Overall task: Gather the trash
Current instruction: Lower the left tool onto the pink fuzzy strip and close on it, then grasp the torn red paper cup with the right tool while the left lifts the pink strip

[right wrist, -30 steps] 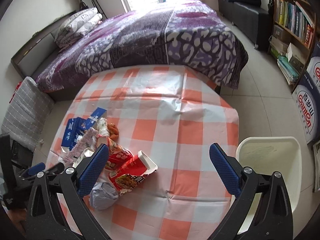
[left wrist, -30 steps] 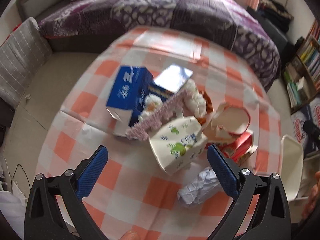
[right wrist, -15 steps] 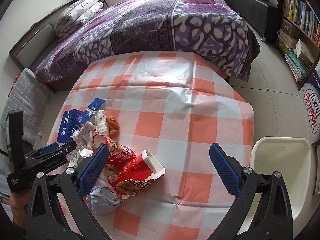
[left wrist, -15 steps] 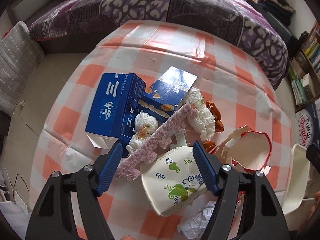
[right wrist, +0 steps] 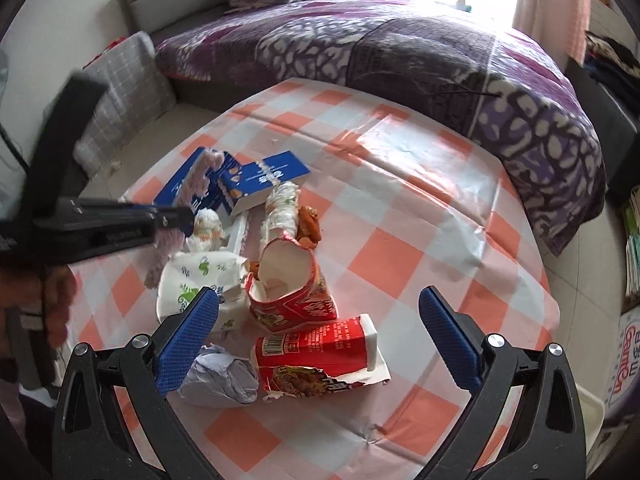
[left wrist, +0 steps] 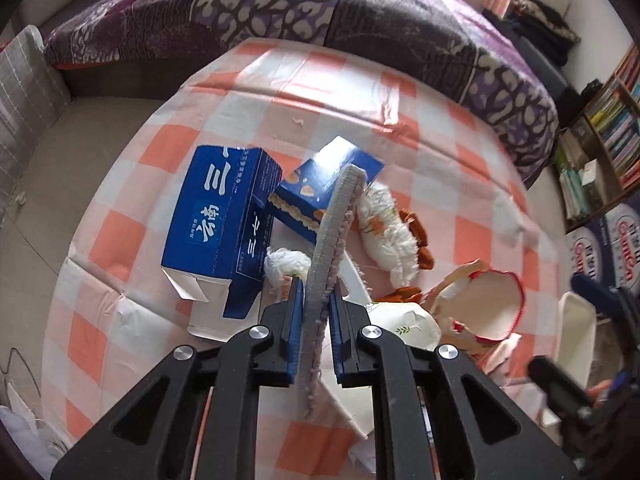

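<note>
My left gripper [left wrist: 316, 292] is shut on a fuzzy pink strip [left wrist: 334, 236] that stands on edge above the trash pile; it also shows in the right wrist view [right wrist: 176, 218]. Under it lie two blue cartons [left wrist: 218, 220], tissue wads [left wrist: 384, 224], orange peel [left wrist: 416, 228] and a white patterned paper cup [right wrist: 192, 284]. My right gripper [right wrist: 320, 336] is open and empty above a torn red noodle cup [right wrist: 292, 284], a red carton [right wrist: 320, 354] and a crumpled paper ball [right wrist: 220, 376].
The trash lies on a table with an orange-and-white checked cloth [right wrist: 400, 216]. A white bin [left wrist: 576, 340] stands at the table's right edge. A bed with a purple cover [right wrist: 400, 52] lies beyond the table; bookshelves [left wrist: 608, 132] stand at the right.
My left gripper moved in over the pile and shut on the pink strip, which now stands on edge. My right gripper moved left, closer to the red cartons.
</note>
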A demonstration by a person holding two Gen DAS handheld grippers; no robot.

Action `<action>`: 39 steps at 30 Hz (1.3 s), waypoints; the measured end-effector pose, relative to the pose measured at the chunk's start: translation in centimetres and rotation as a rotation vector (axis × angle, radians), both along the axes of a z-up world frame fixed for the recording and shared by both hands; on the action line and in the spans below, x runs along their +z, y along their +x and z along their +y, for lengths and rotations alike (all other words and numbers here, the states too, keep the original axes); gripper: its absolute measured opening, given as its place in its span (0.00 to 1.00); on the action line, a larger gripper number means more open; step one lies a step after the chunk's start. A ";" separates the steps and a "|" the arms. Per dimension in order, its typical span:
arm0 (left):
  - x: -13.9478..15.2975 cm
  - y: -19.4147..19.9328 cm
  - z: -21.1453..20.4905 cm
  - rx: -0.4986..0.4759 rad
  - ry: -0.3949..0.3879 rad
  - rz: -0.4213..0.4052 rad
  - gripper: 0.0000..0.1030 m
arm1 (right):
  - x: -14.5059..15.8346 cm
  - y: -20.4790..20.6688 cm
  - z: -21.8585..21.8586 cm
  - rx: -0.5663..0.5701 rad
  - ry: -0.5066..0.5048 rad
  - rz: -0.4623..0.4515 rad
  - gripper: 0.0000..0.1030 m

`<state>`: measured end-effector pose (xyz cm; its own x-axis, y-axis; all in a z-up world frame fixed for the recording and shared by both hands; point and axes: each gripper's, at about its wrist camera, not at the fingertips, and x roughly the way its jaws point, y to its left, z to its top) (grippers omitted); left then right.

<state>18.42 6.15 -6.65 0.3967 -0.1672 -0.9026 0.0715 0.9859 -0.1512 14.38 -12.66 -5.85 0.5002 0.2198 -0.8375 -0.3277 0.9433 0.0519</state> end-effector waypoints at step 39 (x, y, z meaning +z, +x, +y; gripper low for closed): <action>6.5 -4.9 -1.9 0.052 -0.053 -0.307 0.11 | 4.0 -1.3 -1.0 -0.213 0.051 -0.235 0.42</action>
